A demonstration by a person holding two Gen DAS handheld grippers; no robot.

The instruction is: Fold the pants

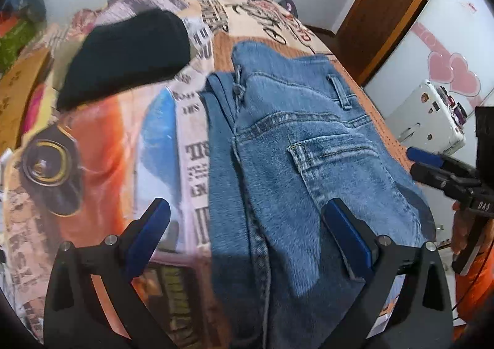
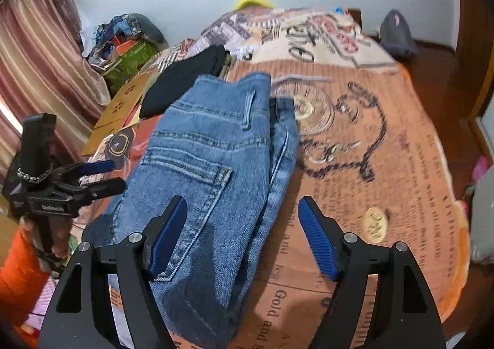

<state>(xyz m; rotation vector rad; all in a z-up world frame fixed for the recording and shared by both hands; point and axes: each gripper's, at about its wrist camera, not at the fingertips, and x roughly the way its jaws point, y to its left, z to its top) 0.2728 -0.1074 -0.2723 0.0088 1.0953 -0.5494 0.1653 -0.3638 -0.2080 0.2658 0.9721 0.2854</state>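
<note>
Folded blue jeans (image 1: 296, 163) lie on a printed bedspread (image 1: 117, 139), back pocket up, waistband toward the far end. My left gripper (image 1: 247, 213) is open and empty above the jeans' near left edge. In the right wrist view the jeans (image 2: 200, 163) lie left of centre. My right gripper (image 2: 242, 210) is open and empty above their near right edge. The right gripper (image 1: 432, 163) shows in the left wrist view at the jeans' right side. The left gripper (image 2: 105, 176) shows at the left of the right wrist view.
A folded black garment (image 1: 123, 58) lies on the bed beyond the jeans, also in the right wrist view (image 2: 182, 77). A white device (image 1: 429, 114) stands off the bed's right edge. Clutter (image 2: 123, 43) and a curtain (image 2: 37, 65) stand at the left. A dark cap (image 2: 396, 34) sits at the far corner.
</note>
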